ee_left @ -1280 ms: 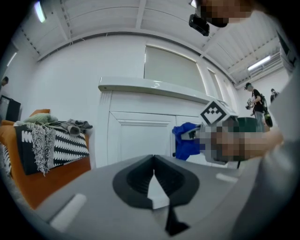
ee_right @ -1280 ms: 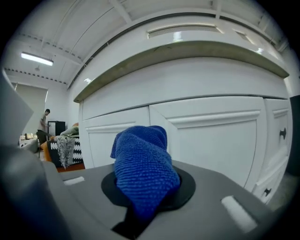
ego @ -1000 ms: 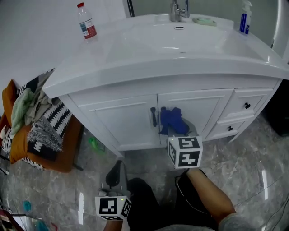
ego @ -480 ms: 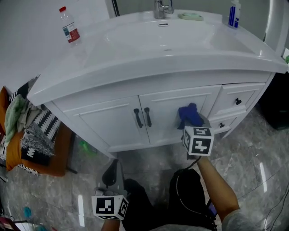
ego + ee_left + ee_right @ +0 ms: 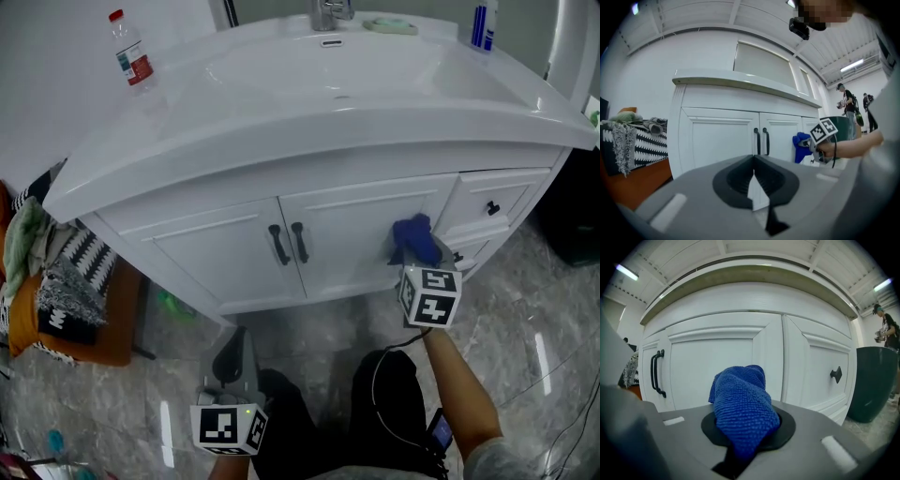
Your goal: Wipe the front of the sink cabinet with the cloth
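The white sink cabinet [image 5: 356, 230] has two doors with black handles [image 5: 286, 244] and drawers at the right. My right gripper [image 5: 419, 255] is shut on a blue cloth [image 5: 415, 238], which presses against the right edge of the right door, beside the drawers. In the right gripper view the cloth [image 5: 743, 406] bulges from the jaws in front of the door panel [image 5: 717, 366]. My left gripper [image 5: 234, 361] hangs low near the floor, shut and empty, away from the cabinet. The left gripper view shows both doors [image 5: 722, 140] and the blue cloth [image 5: 801, 145] at the right.
A water bottle [image 5: 128, 52], a faucet [image 5: 323, 11], a soap dish [image 5: 389, 24] and a blue bottle [image 5: 481, 25] sit on the sink top. Piled laundry on an orange seat [image 5: 47, 291] stands to the left. A dark bin [image 5: 872, 380] is at the right.
My right gripper has carried the cloth rightward across the right door, from near the handles to its right edge. The left gripper has stayed put.
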Tool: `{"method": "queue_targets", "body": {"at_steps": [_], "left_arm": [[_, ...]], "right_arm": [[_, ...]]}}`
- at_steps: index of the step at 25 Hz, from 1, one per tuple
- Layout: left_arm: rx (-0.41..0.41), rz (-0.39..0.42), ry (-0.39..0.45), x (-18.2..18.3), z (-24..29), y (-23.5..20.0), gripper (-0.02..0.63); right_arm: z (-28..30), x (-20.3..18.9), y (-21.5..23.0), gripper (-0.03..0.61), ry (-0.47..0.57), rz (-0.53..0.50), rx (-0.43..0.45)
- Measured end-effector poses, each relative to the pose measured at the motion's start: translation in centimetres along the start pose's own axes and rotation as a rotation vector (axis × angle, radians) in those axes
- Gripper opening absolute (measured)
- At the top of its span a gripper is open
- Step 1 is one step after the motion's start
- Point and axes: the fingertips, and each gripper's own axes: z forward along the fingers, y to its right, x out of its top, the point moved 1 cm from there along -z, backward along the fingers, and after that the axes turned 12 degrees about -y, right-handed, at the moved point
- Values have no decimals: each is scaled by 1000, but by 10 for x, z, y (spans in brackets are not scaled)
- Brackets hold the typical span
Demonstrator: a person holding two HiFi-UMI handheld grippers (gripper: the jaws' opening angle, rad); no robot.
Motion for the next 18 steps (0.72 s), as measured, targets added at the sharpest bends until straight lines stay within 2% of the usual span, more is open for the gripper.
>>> {"method": "queue_targets", "body": {"at_steps": [3,7,10,14,18], "left_arm": [[3,-6,-2,-4,0,-3,11],[10,-19,-8,-10,-3,-9,11],[13,-23,-11,-13,-3,-14,11],[18,-33,-12,-17,-4,-18,11],[25,-40,-15,-20,-6,-22,11]], "right_arm": [[3,-7,0,60,29,14,-47],[21,-39,-4,61,-59,116,-32],[26,-50,-7,59,-30,152,-79],[38,-73,-33,58,-84,212,-39],[40,-79,-53,55,-82,256,-90]]}}
